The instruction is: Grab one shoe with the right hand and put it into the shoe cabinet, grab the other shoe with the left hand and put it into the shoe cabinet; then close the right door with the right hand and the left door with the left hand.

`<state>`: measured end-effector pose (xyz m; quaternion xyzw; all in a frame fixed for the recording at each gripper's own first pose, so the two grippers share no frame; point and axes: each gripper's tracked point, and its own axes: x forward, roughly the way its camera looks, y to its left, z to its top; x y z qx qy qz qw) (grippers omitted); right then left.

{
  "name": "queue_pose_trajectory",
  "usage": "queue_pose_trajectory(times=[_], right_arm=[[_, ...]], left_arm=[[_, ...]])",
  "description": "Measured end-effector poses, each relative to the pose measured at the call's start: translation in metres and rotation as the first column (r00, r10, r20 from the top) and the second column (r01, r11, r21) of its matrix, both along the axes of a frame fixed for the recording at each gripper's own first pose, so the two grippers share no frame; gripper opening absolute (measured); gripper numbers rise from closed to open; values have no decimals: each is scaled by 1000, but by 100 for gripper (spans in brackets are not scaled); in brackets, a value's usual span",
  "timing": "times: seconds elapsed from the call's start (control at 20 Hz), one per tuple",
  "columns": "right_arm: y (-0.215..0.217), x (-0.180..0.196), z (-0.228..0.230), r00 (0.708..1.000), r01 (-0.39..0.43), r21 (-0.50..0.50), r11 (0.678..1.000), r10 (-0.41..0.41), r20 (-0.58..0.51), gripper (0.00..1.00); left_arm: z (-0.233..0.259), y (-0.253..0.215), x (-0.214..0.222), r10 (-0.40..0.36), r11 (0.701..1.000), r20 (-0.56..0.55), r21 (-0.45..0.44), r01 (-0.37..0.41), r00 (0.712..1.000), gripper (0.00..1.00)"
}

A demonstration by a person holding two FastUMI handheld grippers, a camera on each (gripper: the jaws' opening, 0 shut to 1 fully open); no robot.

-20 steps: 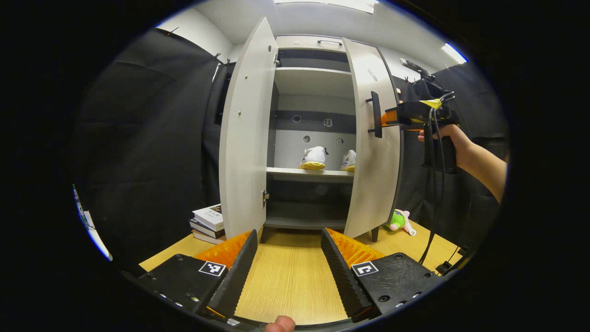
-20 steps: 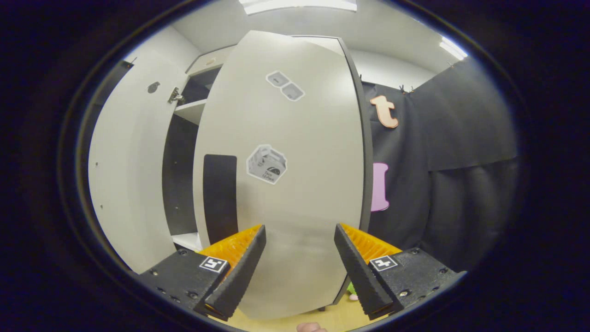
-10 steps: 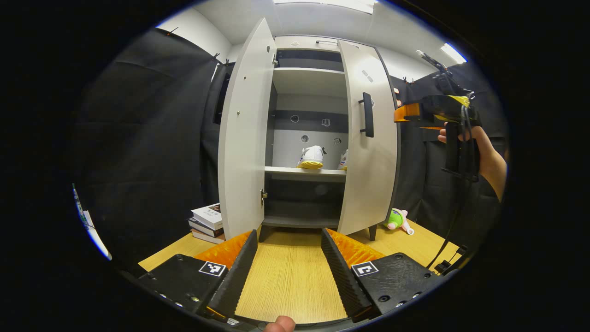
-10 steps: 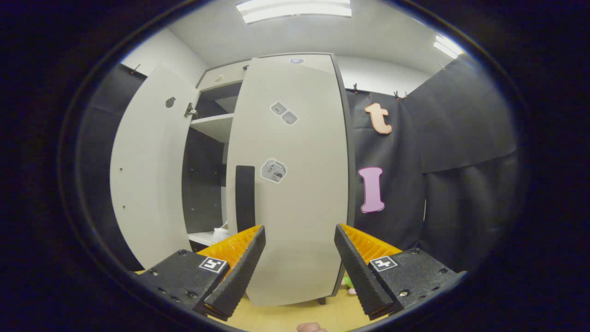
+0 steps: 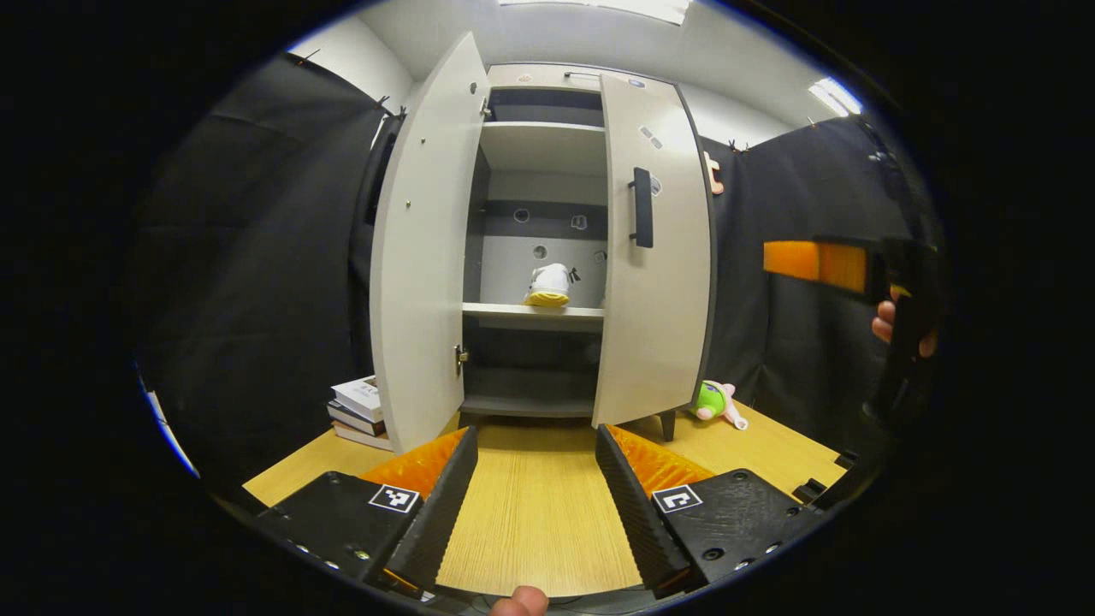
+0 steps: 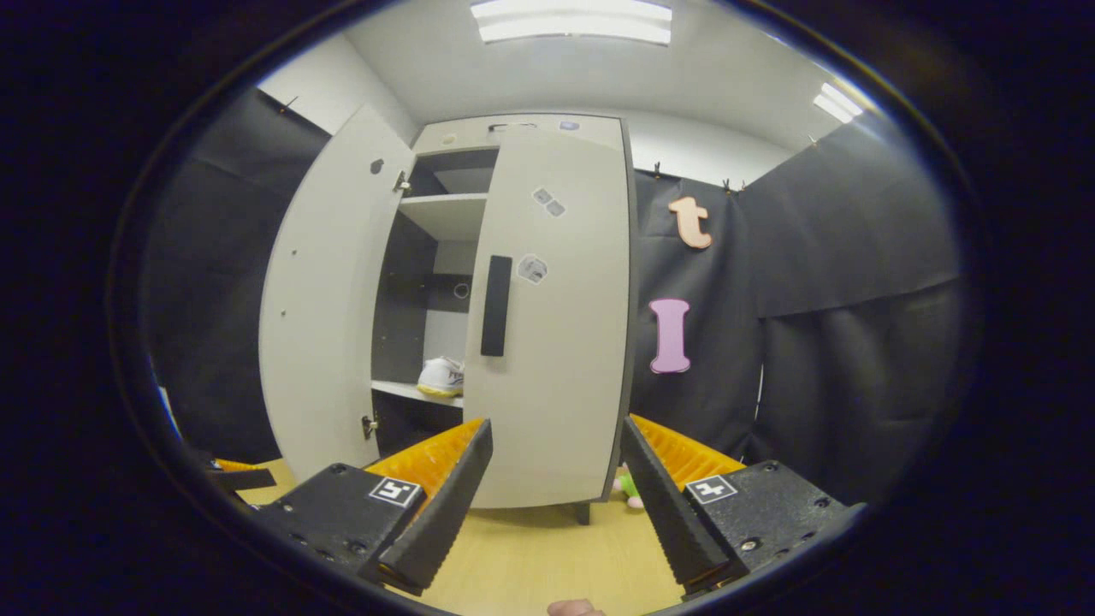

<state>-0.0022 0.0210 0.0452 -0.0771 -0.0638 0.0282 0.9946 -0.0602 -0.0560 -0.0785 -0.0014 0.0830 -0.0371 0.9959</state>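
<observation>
One cabinet stands at the back of the wooden table, pale grey and tall, with two doors. The left door swings wide open, its inner face turned to the left gripper view. The right door sits almost shut, with a narrow gap left at its free edge, and one dark handle runs upright on it. In the right gripper view the same right door carries three small stickers above and beside its handle.

Inside the cabinet I count shelves at three levels. The top one looks bare, and so does the bottom one. The middle shelf holds one white shoe with a yellow sole, heel toward us; whether the other shoe sits behind the right door, I cannot tell. In the right gripper view that shoe peeks out between the doors.

Left of the cabinet lies one stack of books, three or so. Right of its leg lies one green and pink plush toy on the table.

Two grippers here. The left gripper hangs low over the table in front of the cabinet, fingers spread wide, nothing between them. The right gripper is spread wide too, empty, well apart from the right door; in the left gripper view it hangs at the right edge, a hand wrapped on its grip.
</observation>
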Motion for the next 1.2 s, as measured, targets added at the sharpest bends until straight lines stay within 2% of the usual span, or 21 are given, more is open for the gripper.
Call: queue_pose_trajectory(times=[0.1,0.15,0.25,0.6,0.8,0.95,1.05,1.2], right_arm=[[2,-12,-22,999,-10,27,1000,11,-35,94],[5,-18,-32,999,-21,50,999,23,-48,98],[4,-27,-50,998,-19,80,997,24,-65,98],[-3,-35,-94,991,15,44,999,-9,-132,98],[-13,-34,-96,991,38,54,998,-31,-131,98],[-18,-31,-96,990,45,59,997,-37,-135,98],[-21,-31,-96,990,47,80,996,-36,-138,98],[-20,-31,-95,990,37,88,995,-25,-138,98]], left_arm=[[2,-6,0,-13,1000,3,4,13,1000,84],[3,-10,-1,-20,1000,6,4,20,1000,84],[4,-15,-2,-35,999,11,5,35,999,83],[23,-18,0,-41,999,54,27,39,998,83],[58,-5,0,-17,1000,121,22,14,993,84],[100,24,6,30,1000,197,-1,-30,980,84],[131,61,16,94,996,240,-22,-92,966,87],[174,124,32,211,977,315,-52,-205,926,88]])
